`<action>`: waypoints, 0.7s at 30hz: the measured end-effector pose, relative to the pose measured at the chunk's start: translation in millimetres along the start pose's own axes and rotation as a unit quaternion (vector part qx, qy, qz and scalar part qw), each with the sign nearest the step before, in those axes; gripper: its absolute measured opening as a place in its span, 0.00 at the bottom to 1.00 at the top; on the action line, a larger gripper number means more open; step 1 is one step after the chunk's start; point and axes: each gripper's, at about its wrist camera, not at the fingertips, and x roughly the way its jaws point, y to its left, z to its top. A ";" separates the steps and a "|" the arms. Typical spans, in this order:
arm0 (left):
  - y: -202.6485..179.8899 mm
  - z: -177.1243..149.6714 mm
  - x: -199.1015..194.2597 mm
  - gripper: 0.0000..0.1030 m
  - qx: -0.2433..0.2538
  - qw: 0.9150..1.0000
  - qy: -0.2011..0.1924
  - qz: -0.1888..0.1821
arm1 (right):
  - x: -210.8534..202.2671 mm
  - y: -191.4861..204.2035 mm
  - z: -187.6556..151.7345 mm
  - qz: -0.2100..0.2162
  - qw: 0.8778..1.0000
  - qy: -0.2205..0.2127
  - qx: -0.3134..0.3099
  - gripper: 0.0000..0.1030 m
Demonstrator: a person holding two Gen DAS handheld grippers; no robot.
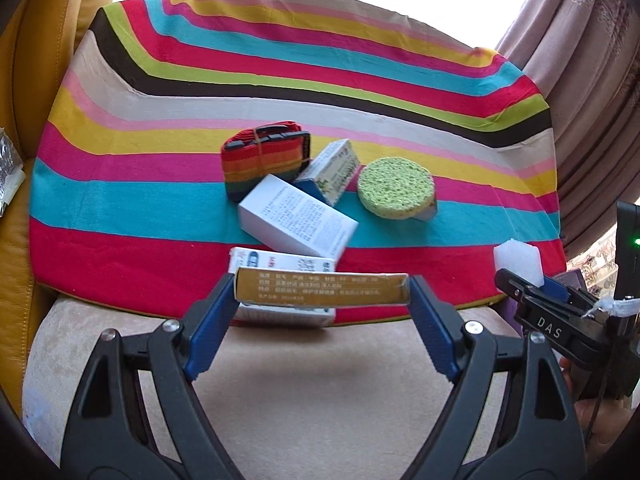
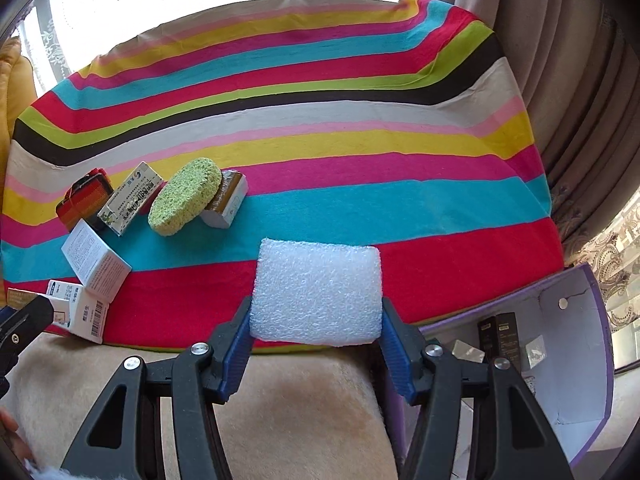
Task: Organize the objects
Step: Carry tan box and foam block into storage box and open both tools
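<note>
My left gripper (image 1: 322, 290) is shut on a gold box (image 1: 322, 289), held above the near edge of the striped cloth (image 1: 160, 200). My right gripper (image 2: 316, 316) is shut on a white foam block (image 2: 316, 296); it also shows in the left wrist view (image 1: 518, 262) at the right. On the cloth lie a rainbow strap roll (image 1: 260, 156), a green-printed box (image 1: 334, 172), a white text box (image 1: 298, 220), a white and blue box (image 1: 280, 262) under the gold box, and a round green sponge (image 1: 396, 190) leaning on a small gold and white box (image 2: 228, 198).
An open purple box (image 2: 568, 360) with dark small boxes inside stands at the right, below the cloth's edge. Beige upholstery (image 2: 300, 408) lies under the grippers. A yellow leather cushion (image 1: 36, 80) is at the left, curtains (image 1: 592, 60) at the right.
</note>
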 end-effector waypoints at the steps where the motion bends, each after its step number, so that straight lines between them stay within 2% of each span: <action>1: -5.7 -1.9 0.0 0.84 0.004 1.000 0.001 -0.003 | -2.6 -5.2 -3.7 -0.001 1.000 0.000 0.003 0.57; 14: -84.6 -20.9 1.8 0.84 0.069 0.997 0.013 -0.036 | -31.9 -73.5 -48.2 -0.021 0.999 0.003 0.043 0.57; 21: -133.0 -34.8 3.3 0.84 0.109 0.991 0.024 -0.079 | -43.1 -116.9 -65.1 -0.045 0.997 0.006 0.068 0.57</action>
